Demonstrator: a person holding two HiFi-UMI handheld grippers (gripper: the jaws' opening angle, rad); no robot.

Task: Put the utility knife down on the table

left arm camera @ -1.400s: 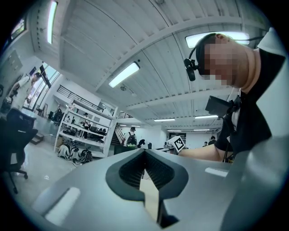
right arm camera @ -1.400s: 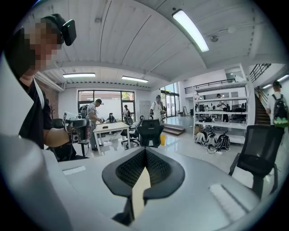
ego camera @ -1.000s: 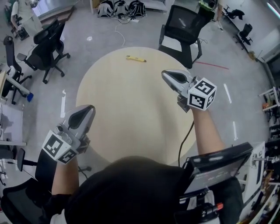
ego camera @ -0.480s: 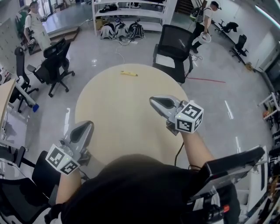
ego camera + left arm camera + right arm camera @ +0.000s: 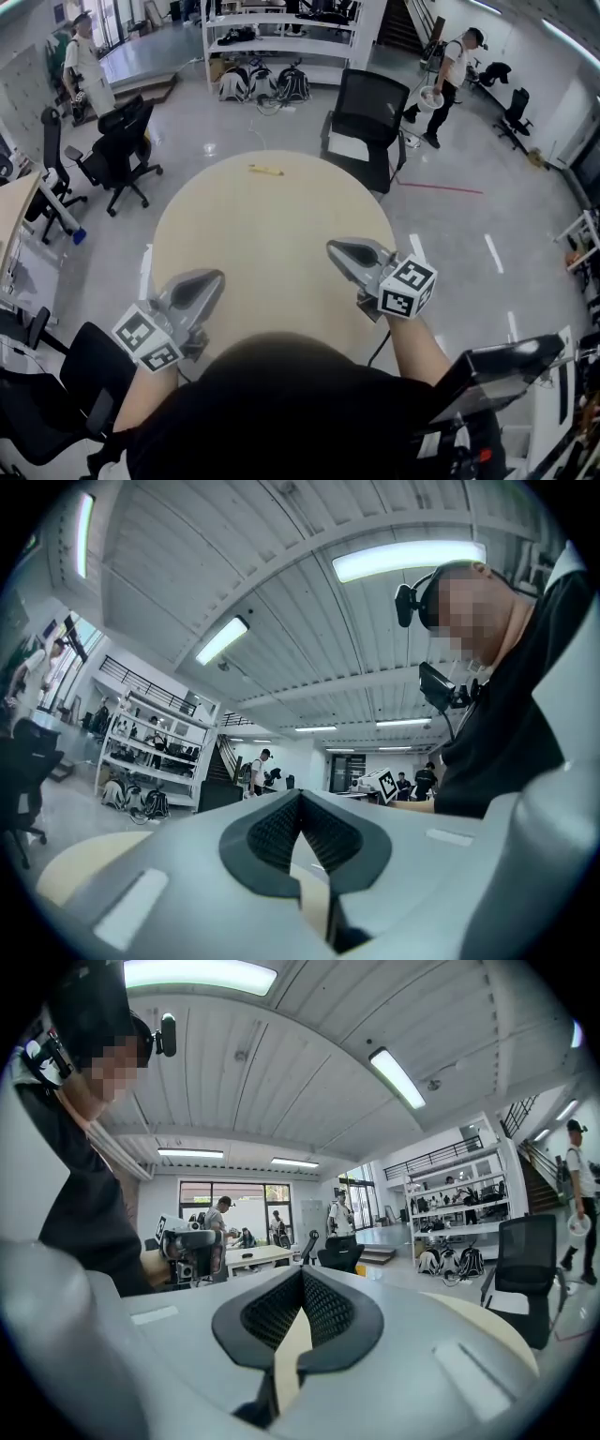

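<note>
Left tongs (image 5: 215, 278) and right tongs (image 5: 334, 249), both pressed fully shut with nothing between them, pointing out over the near rim of the round surface (image 5: 272, 225). Seen closed edge to edge in both gripper views, with only the pale surface showing beyond.

Yellow utility knife (image 5: 266, 170) lying flat on the far part of the surface, close to its far rim, well apart from both tongs and touched by neither. Long axis running roughly across the surface from left to right, a little askew, so broadside to both hands rather than end-on.

Straight ahead of the left tongs and slightly toward the middle of the surface; ahead of the right tongs and off to their left. Little to choose on reach, with the right perhaps a shade nearer. By the look of it, knife already down on the surface and both hands empty.
</note>
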